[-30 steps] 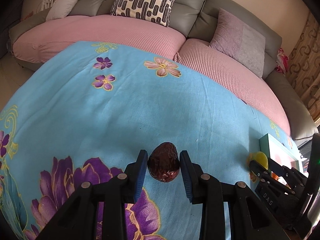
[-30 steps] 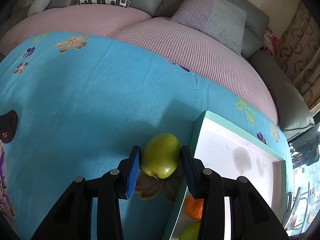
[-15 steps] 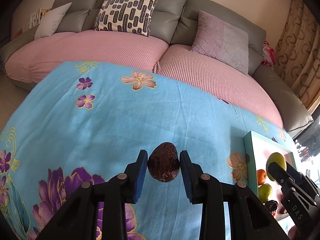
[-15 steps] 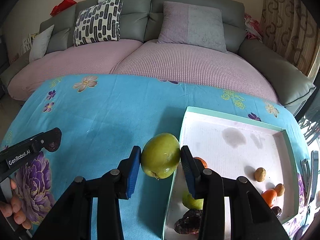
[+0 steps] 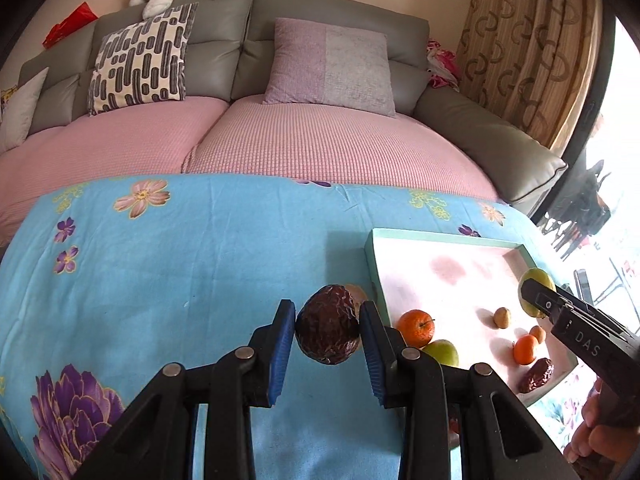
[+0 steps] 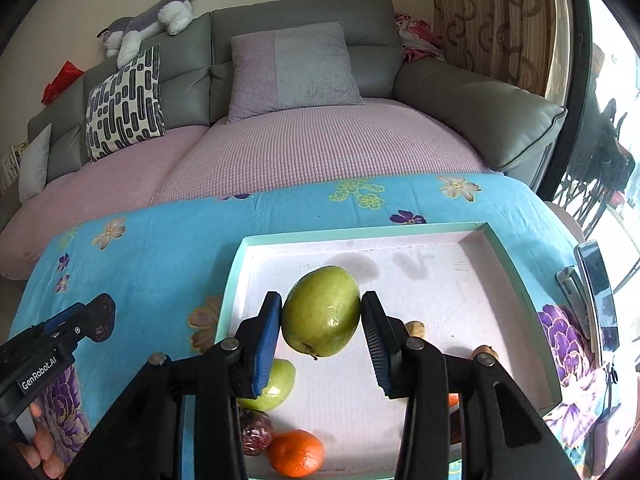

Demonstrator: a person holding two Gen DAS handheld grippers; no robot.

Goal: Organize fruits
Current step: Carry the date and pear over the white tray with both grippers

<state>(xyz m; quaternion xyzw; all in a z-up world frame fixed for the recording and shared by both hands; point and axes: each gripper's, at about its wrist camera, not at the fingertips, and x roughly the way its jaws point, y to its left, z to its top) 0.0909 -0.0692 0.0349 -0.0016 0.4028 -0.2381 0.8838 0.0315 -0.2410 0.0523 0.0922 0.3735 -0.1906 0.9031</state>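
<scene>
On my left, my left gripper (image 5: 328,334) is clamped on a dark, wrinkled fruit (image 5: 327,330), both blue pads pressed to its sides. It sits with its long axis running roughly fore and aft between the fingers, narrow end pointing away from me. It hangs over the blue flowered cloth (image 5: 180,264), just short of the tray (image 5: 374,264); the tray's near-left wall lies immediately to the right of my right-hand finger, so that fruit has to travel rightward and over the rim before I can let it go.

Moving right, the tray floor already carries an orange (image 5: 416,328), a green fruit (image 5: 442,352) partly behind my finger, a small brown one (image 5: 502,317), a second small orange (image 5: 525,349) and another dark wrinkled fruit (image 5: 537,375) by the near-right corner.

Further right, my right gripper (image 6: 322,320) grips a green apple (image 6: 321,312), pads flat on both flanks, stem end tipped down toward me. This one is already past the rim and hanging above the bare middle of the tray, with open pink floor straight beneath and ahead of it. How high it sits above the floor I can't judge well from this lens.

So the right hand is the nearer to a drop: it needs only to go down. The left still has the wall to cross, and the near-left corner is crowded, so I'd aim it toward the empty far half.
</scene>
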